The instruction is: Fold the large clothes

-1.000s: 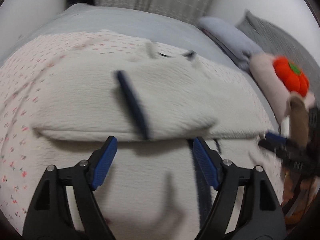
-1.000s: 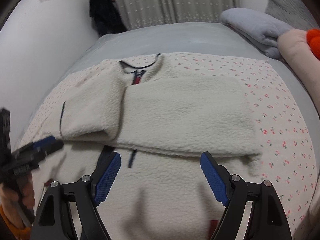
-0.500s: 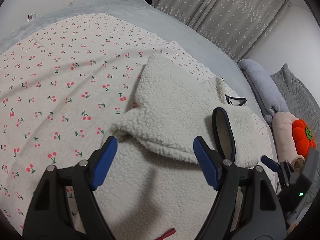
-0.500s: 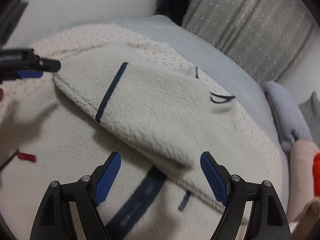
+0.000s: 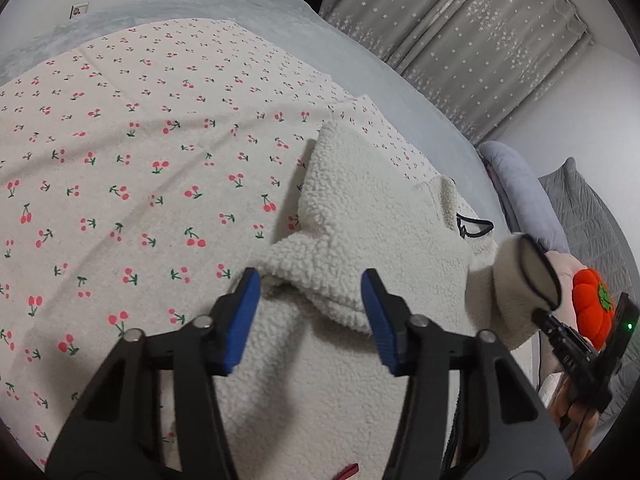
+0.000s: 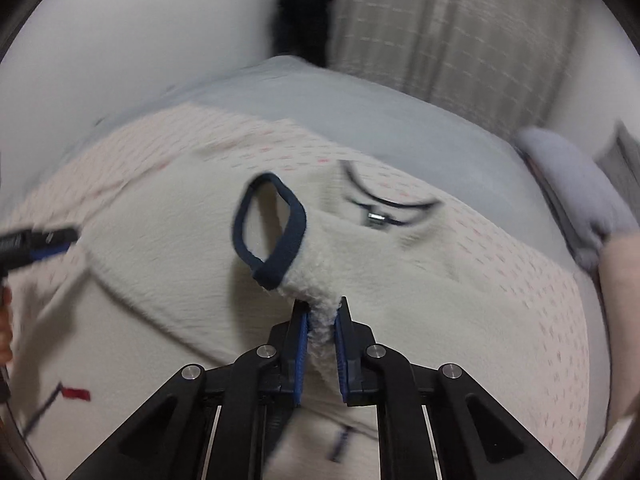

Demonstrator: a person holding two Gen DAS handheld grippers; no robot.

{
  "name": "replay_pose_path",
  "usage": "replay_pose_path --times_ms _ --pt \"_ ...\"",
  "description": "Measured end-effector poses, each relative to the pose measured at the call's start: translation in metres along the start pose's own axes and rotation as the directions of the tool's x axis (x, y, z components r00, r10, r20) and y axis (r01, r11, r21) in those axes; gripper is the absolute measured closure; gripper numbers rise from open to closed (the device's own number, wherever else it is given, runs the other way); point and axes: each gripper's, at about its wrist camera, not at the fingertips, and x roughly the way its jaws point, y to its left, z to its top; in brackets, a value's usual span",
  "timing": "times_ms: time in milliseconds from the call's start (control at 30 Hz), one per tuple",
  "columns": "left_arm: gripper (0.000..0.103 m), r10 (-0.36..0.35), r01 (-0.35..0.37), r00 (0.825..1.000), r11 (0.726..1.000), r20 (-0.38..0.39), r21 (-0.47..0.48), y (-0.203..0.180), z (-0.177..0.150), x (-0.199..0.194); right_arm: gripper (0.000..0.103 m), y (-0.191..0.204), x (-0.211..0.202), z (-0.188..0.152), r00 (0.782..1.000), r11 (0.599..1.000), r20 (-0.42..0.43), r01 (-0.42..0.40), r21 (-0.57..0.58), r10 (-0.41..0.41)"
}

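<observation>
Lifted sleeve (image 6: 316, 280) now pinched in right tongs (image 6: 321, 326); its cuff blurred.

A bedroom: bed (image 5: 328, 52), cherry-print sheet (image 5: 140, 168), star-patterned curtains (image 5: 472, 40).

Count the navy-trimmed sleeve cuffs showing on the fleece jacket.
1: the sleeve cuff, lifted above the fleece jacket with its sleeve pinched in the right gripper. The other cuff may be hidden in the folds.

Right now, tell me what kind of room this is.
Most likely a bedroom. A fleece jacket lies on a bed spread with a cherry-print sheet, a gray pillow lies at its edge, and star-patterned curtains hang behind.
</observation>
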Motion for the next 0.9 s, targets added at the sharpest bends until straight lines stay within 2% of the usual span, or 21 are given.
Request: replay_pose_path --times_ms 100,133,200,267,367,433,533,567,600,633,667,733,833,900 --pt "0.056 -0.011 0.011 1.0 1.0 -0.005 0.027 -0.007 -0.002 0.002 0.088 -0.07 -0.001 -0.017 0.998 0.971 -0.02 -0.05 0.233 0.056" --pt "0.057 -0.011 0.011 1.0 0.999 -0.006 0.042 -0.011 -0.003 0.003 0.082 -0.088 0.0 -0.026 0.997 0.948 -0.023 -0.069 0.311 0.08" --pt "0.057 -0.014 0.014 1.0 0.997 0.0 0.074 -0.019 -0.006 0.005 0.066 -0.128 0.004 -0.051 0.989 0.87 -0.006 -0.13 0.476 0.151" --pt "0.057 -0.022 0.021 1.0 0.994 0.009 0.105 -0.027 -0.008 0.005 0.036 -0.156 0.009 -0.074 0.976 0.779 0.042 -0.196 0.596 0.213" --pt "0.057 -0.046 0.041 0.998 0.988 0.031 0.152 -0.039 -0.013 0.006 0.034 -0.179 0.022 -0.097 0.945 0.652 0.115 -0.296 0.698 0.306" --pt "0.057 -0.055 0.047 0.998 0.983 0.037 0.177 -0.045 -0.016 0.007 0.034 -0.182 0.031 -0.103 0.935 0.613 0.128 -0.316 0.724 0.331" --pt "0.057 -0.057 0.048 0.998 0.978 0.04 0.201 -0.052 -0.02 0.012 0.034 -0.179 0.047 -0.095 0.934 0.623 0.117 -0.315 0.716 0.338" --pt "0.057 -0.055 0.045 0.998 0.978 0.042 0.205 -0.053 -0.021 0.014 0.041 -0.177 0.052 -0.089 0.935 0.636 0.112 -0.314 0.705 0.337" --pt "0.057 -0.052 0.042 0.998 0.978 0.044 0.206 -0.054 -0.023 0.016 0.053 -0.175 0.06 -0.08 0.935 0.656 0.106 -0.314 0.686 0.337" --pt "0.057 -0.054 0.044 0.998 0.978 0.045 0.206 -0.055 -0.024 0.017 0.085 -0.171 0.06 -0.073 0.942 0.692 0.09 -0.301 0.656 0.324" --pt "0.057 -0.06 0.049 0.997 0.977 0.046 0.207 -0.056 -0.025 0.018 0.091 -0.166 0.055 -0.065 0.959 0.742 0.073 -0.259 0.618 0.274" --pt "0.057 -0.074 0.061 0.996 0.972 0.051 0.226 -0.059 -0.027 0.018 0.092 -0.158 0.039 -0.058 0.967 0.775 0.112 -0.25 0.58 0.227" --pt "0.057 -0.061 0.047 0.997 0.964 0.044 0.263 -0.065 -0.032 0.022 0.093 -0.151 0.01 -0.06 0.975 0.805 0.168 -0.213 0.554 0.143" --pt "0.06 -0.032 0.031 0.999 0.961 -0.004 0.276 -0.066 -0.036 0.035 0.093 -0.149 0.013 -0.069 0.99 0.826 0.121 -0.123 0.55 0.066"
